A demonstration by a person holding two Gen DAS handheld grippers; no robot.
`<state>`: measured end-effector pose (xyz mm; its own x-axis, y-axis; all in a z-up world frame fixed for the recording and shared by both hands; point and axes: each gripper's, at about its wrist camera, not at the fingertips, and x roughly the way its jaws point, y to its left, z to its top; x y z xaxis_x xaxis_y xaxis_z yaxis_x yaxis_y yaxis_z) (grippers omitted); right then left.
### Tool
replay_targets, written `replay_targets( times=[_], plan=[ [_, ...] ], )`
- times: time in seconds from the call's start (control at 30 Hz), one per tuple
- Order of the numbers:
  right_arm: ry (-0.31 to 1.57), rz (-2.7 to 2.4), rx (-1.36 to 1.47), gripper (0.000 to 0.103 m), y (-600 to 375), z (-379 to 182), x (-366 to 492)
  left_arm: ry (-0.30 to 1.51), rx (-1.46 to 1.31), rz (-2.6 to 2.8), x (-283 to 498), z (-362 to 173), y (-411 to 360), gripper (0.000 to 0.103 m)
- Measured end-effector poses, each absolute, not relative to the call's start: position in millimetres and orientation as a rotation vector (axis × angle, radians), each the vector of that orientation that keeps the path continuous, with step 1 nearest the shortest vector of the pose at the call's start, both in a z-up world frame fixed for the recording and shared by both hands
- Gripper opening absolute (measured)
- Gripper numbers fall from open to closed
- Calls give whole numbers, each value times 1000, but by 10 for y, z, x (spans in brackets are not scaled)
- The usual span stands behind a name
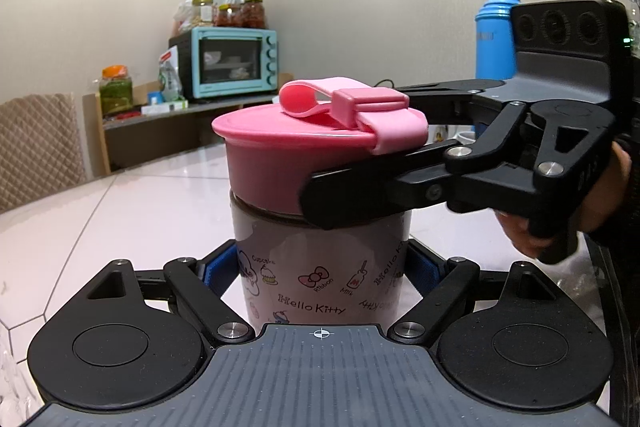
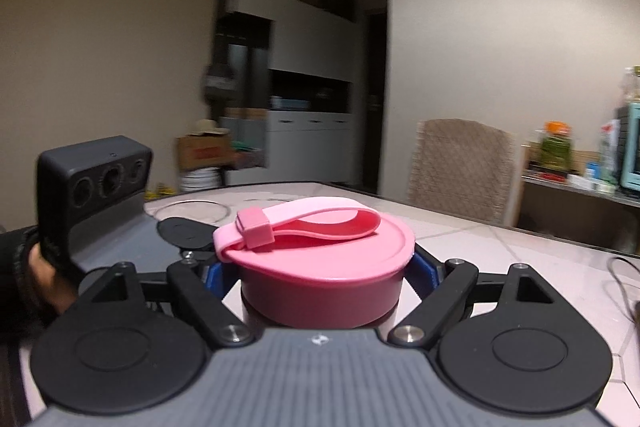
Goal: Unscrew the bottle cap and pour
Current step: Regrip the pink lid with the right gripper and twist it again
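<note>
A pale Hello Kitty bottle [image 1: 320, 267] stands upright on the white table. It has a wide pink cap [image 1: 280, 163] with a light pink strap loop [image 1: 344, 103] on top. My left gripper [image 1: 322, 271] is shut on the bottle's body, blue pads on both sides. My right gripper [image 1: 352, 155] comes in from the right and is shut on the pink cap. In the right wrist view the cap [image 2: 320, 267] fills the centre between the right gripper [image 2: 324, 267] fingers, and the left gripper's body [image 2: 96, 179] shows at the left.
A blue flask [image 1: 494, 35] stands behind at the right. A teal toaster oven [image 1: 230, 61] and jars sit on a side shelf. A quilted chair [image 2: 464, 167] stands at the table's [image 1: 120, 211] far edge. A cable [image 2: 620, 279] lies at the right.
</note>
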<state>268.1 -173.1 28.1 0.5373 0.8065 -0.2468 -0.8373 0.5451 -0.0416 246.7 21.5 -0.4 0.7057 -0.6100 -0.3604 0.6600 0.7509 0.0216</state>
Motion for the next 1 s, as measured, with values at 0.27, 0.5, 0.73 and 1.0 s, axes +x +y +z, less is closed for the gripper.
replay_targets(
  times=[0.27,0.5,0.73,1.0],
  plan=[
    [201,1172,-193,85,-1857,350,2880,344,153,-710,2437,-13,220,90],
    [190,1141,-188,88,-1874,379,2840,344,149,-711,2462,20,216,90],
    [192,994,-163,99,-1842,374,2653,343,149,-711,2473,15,235,90],
    [173,777,-110,102,-1733,368,2232,342,150,-712,2478,18,252,90]
  ],
)
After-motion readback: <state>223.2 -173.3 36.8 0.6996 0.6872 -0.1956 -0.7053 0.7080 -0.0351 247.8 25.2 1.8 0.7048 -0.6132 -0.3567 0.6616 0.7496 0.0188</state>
